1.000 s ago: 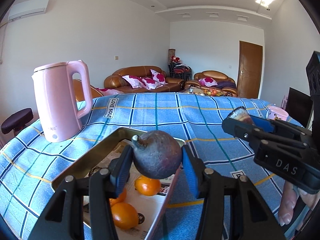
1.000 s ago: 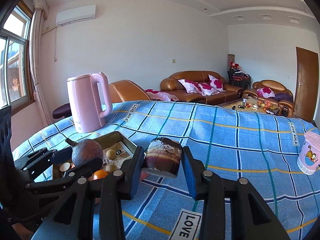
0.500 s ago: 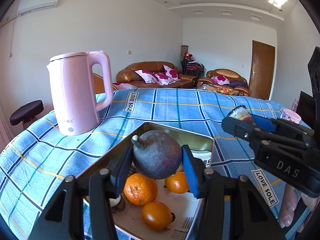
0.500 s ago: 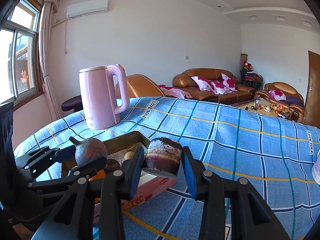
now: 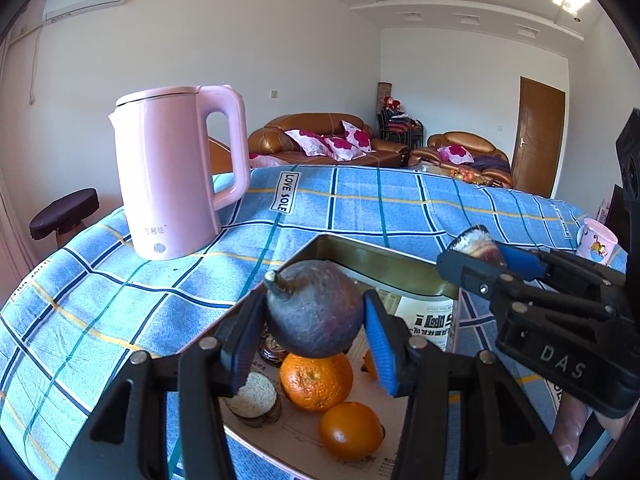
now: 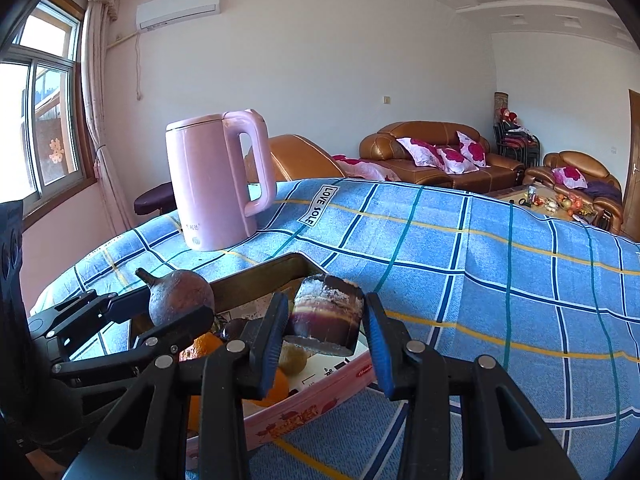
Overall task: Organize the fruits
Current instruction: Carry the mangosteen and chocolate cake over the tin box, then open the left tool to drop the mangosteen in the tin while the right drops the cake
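The kettle [image 5: 176, 172] is pale pink. The cloth [image 5: 360, 208] on the desk is blue, checked with dark blue, teal and yellow lines. Oranges [image 5: 316, 380] in the gold-walled tin [image 5: 380, 260] are bright orange. The held round fruit [image 5: 316, 314] is dull purple-brown; the cut piece [image 6: 326, 312] is banded purple and brown. The fingers [image 5: 378, 344] carry blue pads on black.

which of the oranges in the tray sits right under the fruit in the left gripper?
The bigger, dimpled orange, directly below the held dark fruit; the smoother orange lies nearer the camera, clear of it.
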